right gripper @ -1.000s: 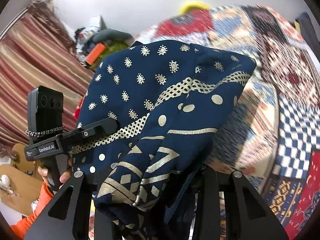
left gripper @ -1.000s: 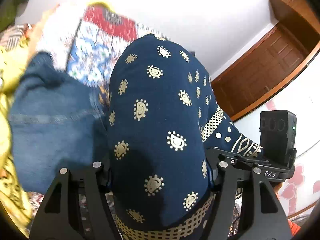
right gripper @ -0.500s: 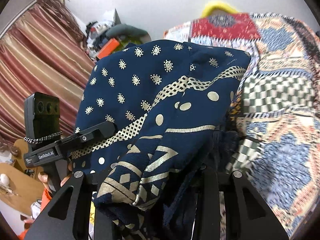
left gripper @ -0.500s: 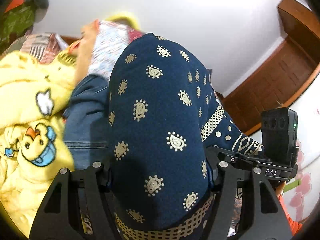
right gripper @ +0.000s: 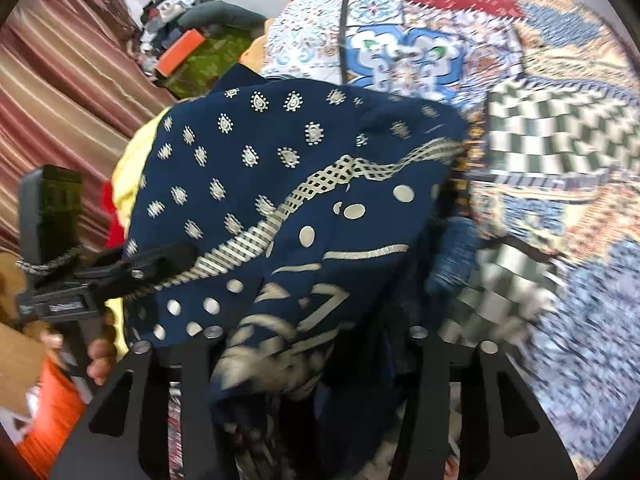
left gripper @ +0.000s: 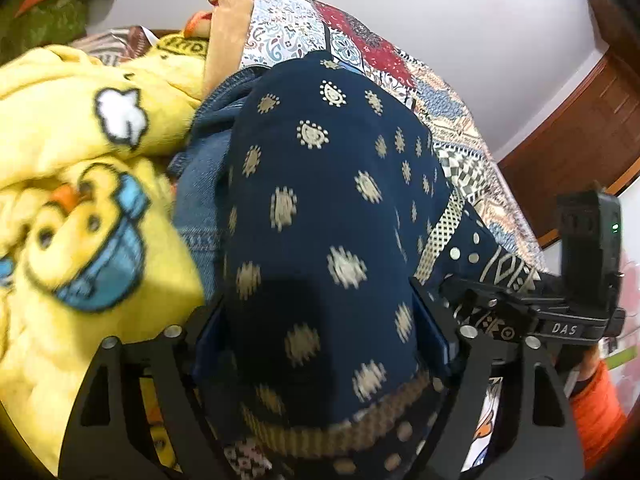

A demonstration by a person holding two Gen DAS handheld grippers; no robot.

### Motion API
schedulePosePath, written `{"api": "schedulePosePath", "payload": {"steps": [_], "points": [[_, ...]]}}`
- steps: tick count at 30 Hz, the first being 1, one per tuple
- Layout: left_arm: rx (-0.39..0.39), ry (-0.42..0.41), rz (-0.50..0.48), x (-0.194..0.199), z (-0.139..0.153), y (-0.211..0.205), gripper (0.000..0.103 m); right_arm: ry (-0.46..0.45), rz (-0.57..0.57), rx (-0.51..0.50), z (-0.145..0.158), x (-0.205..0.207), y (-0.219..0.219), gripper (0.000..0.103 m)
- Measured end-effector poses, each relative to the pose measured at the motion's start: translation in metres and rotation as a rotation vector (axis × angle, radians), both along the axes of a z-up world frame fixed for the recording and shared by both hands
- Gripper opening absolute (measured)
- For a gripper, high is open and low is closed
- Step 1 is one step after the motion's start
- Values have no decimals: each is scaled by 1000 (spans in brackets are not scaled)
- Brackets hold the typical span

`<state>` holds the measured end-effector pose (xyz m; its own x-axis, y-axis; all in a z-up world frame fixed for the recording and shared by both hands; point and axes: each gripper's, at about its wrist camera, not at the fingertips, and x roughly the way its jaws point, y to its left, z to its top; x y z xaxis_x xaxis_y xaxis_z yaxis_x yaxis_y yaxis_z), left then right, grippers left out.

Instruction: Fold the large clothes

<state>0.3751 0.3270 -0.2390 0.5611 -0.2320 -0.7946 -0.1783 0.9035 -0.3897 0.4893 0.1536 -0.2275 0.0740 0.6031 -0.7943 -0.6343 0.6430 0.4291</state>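
A folded navy garment (left gripper: 332,208) with a cream printed pattern bulges up between the fingers of my left gripper (left gripper: 320,320), which is shut on it. The same garment (right gripper: 288,200) fills the right wrist view, where my right gripper (right gripper: 312,344) is shut on its other end. Each gripper shows in the other's view: the right one at the left view's right side (left gripper: 560,320), the left one at the right view's left side (right gripper: 80,280). The garment hangs just above a patchwork bedspread (right gripper: 540,140). The fingertips are hidden under cloth.
A yellow duck-print blanket (left gripper: 80,200) lies at the left, with blue denim (left gripper: 200,184) beside the garment. The patchwork bedspread (left gripper: 400,64) stretches behind. A brown wooden door (left gripper: 580,128) is at right. Striped curtains (right gripper: 60,80) and a clutter pile (right gripper: 192,40) stand at left.
Both grippers have tilted down and moved with the garment toward the bed. The yellow blanket and bedspread now fill more of the views. Both grips are unchanged.
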Motion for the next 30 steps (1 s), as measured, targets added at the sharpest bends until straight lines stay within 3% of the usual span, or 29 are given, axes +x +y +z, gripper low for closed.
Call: {"api": "schedulePosePath", "payload": {"steps": [4,10,12,15,19,24,30], "points": [[71,6,12,-24,9,-13,90,-35,-45,-59,11,-10,-24,48],[196,67,-2,-66,10,-37,91,-95,-76,-158,27,-37,-57,48],[251,69,4,-83,16,-47,91,-116,-84,-147,40,-50,-68,48],[270,38,25,-98,36,-52,91,-164,-104,-99,67,-69,-77,48],[294,-96,71,-126,96,-61,91,-273,-119,-4,121,-103,-90,48],[322,-360,108,-177,190,-86,91,-465,-146,150,199,-154,-105,48],[378,-640,127,-240,269,-131,91,-661,-168,337,266,-222,-123,48]]}}
